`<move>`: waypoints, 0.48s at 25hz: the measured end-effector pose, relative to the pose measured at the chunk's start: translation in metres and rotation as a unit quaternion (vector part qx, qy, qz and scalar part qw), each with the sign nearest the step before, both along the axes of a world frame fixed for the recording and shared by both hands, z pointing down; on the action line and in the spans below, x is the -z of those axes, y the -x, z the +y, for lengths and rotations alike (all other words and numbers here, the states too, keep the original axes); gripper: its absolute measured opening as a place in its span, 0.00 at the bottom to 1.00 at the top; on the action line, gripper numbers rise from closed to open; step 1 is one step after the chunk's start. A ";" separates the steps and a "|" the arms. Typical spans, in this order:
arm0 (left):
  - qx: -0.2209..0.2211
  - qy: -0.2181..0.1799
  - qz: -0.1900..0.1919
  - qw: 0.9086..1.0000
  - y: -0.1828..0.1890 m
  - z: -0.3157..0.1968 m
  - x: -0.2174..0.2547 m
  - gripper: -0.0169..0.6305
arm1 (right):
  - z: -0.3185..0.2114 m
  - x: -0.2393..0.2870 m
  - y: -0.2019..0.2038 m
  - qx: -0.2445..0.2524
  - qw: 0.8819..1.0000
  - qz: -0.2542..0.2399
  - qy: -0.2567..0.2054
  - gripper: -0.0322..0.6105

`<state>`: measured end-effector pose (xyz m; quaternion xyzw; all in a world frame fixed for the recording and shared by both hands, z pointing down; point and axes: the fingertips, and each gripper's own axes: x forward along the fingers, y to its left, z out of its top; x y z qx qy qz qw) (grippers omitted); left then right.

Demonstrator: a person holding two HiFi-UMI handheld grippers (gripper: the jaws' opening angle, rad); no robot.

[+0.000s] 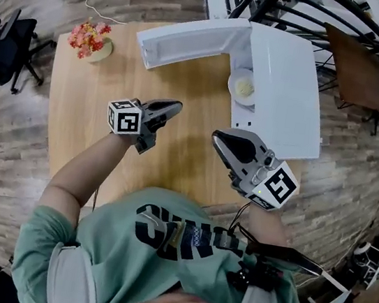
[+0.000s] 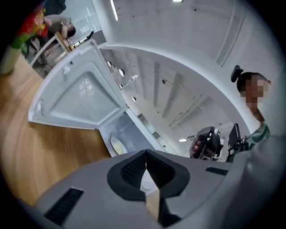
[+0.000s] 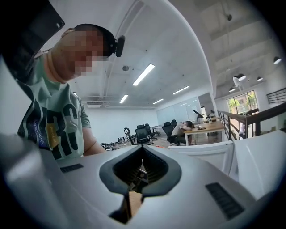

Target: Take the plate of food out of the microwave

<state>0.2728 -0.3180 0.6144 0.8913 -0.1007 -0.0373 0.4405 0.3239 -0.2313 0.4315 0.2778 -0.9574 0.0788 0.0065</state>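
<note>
A white microwave (image 1: 284, 84) lies at the table's far right with its door (image 1: 185, 41) swung wide open to the left. Inside its cavity sits a white plate of pale food (image 1: 243, 87), also seen past the door in the left gripper view as a plate (image 2: 117, 145). My left gripper (image 1: 173, 107) hovers over the table, shut and empty, pointing toward the door (image 2: 78, 96). My right gripper (image 1: 218, 138) is in front of the microwave, a short way from the plate, shut with nothing held. The right gripper view shows only the jaws (image 3: 143, 150) and the room.
A small vase of pink and red flowers (image 1: 90, 39) stands at the wooden table's (image 1: 95, 119) far left corner. Office chairs (image 1: 7, 49) sit left of the table, and a dark chair (image 1: 357, 70) and railing stand to the right.
</note>
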 end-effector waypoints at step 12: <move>-0.037 0.079 -0.048 0.995 -0.133 -0.064 -0.091 0.04 | 0.014 -0.006 -0.080 -0.057 0.998 -0.004 -0.006 0.06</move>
